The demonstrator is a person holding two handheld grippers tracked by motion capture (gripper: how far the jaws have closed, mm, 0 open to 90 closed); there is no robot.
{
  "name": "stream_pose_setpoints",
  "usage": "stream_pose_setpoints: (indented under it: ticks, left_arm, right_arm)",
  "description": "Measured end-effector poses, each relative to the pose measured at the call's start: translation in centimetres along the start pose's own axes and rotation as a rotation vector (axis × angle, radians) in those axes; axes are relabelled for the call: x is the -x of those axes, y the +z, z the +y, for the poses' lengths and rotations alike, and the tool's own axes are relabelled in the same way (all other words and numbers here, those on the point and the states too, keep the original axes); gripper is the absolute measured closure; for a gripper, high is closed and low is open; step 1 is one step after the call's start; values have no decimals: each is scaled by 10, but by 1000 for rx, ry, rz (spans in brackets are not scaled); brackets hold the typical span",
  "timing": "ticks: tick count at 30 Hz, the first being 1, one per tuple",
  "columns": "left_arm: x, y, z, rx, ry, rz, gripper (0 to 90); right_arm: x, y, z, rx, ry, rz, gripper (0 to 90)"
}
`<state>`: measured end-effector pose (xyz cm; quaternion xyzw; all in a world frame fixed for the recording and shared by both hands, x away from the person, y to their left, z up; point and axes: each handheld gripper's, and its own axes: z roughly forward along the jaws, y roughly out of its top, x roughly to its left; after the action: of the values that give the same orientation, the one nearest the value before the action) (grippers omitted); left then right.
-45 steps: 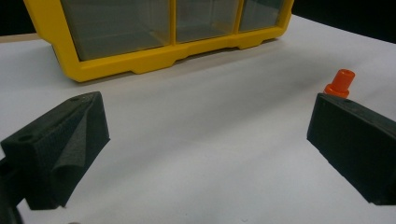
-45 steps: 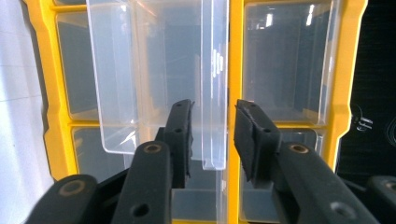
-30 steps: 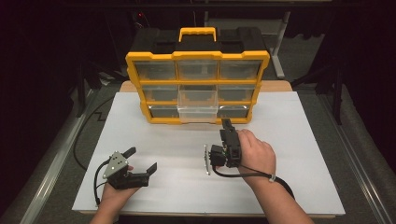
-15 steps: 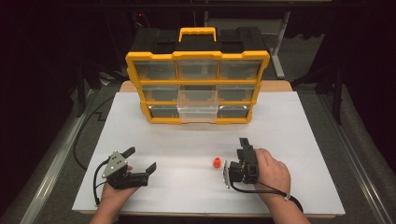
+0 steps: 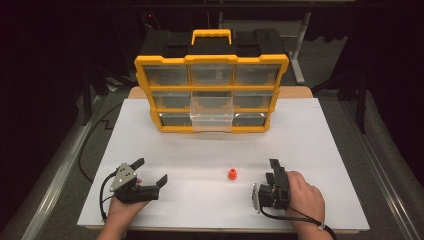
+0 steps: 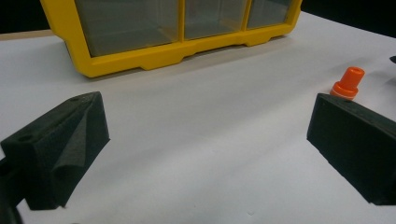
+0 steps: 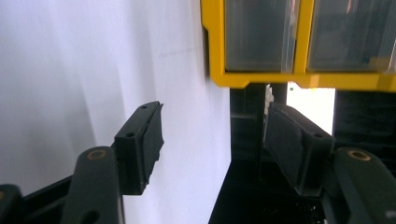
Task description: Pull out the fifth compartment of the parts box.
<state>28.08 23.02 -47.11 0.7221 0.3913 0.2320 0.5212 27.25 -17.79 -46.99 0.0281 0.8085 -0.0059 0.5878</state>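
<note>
A small orange piece [image 5: 232, 174] stands alone on the white table top [image 5: 310, 140]; it also appears in the left gripper view, the orange piece [image 6: 348, 84] sitting just beyond the right-hand jaw. My right gripper [image 5: 274, 168] lies on its side a little to the right of the piece, apart from it. Its jaws have just been opening and hold nothing, as the right gripper [image 7: 212, 116] view confirms. At the near left my left gripper [image 5: 151, 170] rests open and empty; from its own camera the left gripper [image 6: 208, 107] shows bare table between the jaws.
A yellow drawer organizer [image 5: 212, 60] stands at the back of the table, with one clear drawer [image 5: 212, 120] in its bottom row pulled out. The organizer [image 6: 140, 58] fills the far side of the left gripper view. Dark floor and rails surround the table.
My right hand came down and back from the middle of the table toward the near right. The orange piece now stands free on the table, left of that gripper. The left hand stayed put.
</note>
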Motion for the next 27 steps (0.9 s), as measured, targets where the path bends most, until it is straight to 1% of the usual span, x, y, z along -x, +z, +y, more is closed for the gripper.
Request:
stream_pose_setpoints:
  ticks: [1,2,4,5,6,7,8,9,10,11,13,14,15,16,17,19,20,21,22,23,26,27]
  left_arm:
    - [0,1,0,-3,2,4,1]
    - [0,1,0,-5,4,4,1]
    - [1,3,0,-12,18,9,1]
    - [1,3,1,-15,21,11,1]
    - [1,2,1,-12,17,11,1]
    - [1,1,1,-9,15,11,1]
    - [1,1,1,-7,15,11,1]
    - [1,1,2,-1,11,11,1]
    - [2,1,2,1,12,11,1]
    - [2,1,2,1,12,10,1]
    - [2,1,2,-7,21,8,1]
    - [2,1,2,-7,21,8,1]
    - [2,1,2,-8,21,7,1]
    - [2,1,2,-3,17,7,1]
    - [1,1,2,-1,14,8,1]
    - [0,0,2,-5,15,11,1]
    - [0,0,2,-5,15,12,1]
    - [0,1,2,-8,16,12,1]
    - [0,0,2,-13,18,12,1]
    - [0,1,2,-14,16,12,1]
    - [0,1,2,-16,13,7,1]
    - [1,1,2,-18,12,5,1]
  right_arm:
    - [1,-2,-6,-9,12,-3,351]
    - [1,-2,-6,-9,12,-3,351]
    - [3,-3,-11,-4,17,2,323]
    - [4,-4,-13,-11,17,-1,312]
    - [5,-4,-15,-28,24,19,298]
    - [6,-4,-17,-27,23,12,281]
    - [6,-4,-19,-39,33,20,268]
    - [6,-3,-19,-31,37,7,259]
    - [7,-4,-19,-42,30,28,241]
    - [7,-3,-20,-47,31,36,225]
    - [6,-3,-19,-50,29,41,204]
    - [5,-2,-19,-39,22,24,188]
    - [5,-2,-19,-42,20,22,182]
    - [5,-2,-18,-51,17,45,171]
    - [4,-1,-18,-44,17,28,161]
    - [4,-1,-17,-38,9,26,144]
    - [4,-1,-16,-48,5,45,120]
    - [4,-1,-15,-48,6,44,108]
    - [4,0,-15,-36,3,25,94]
    - [4,0,-15,-33,-1,20,76]
    - [4,1,-15,-26,-2,14,0]
    - [4,1,-15,-27,-2,17,0]
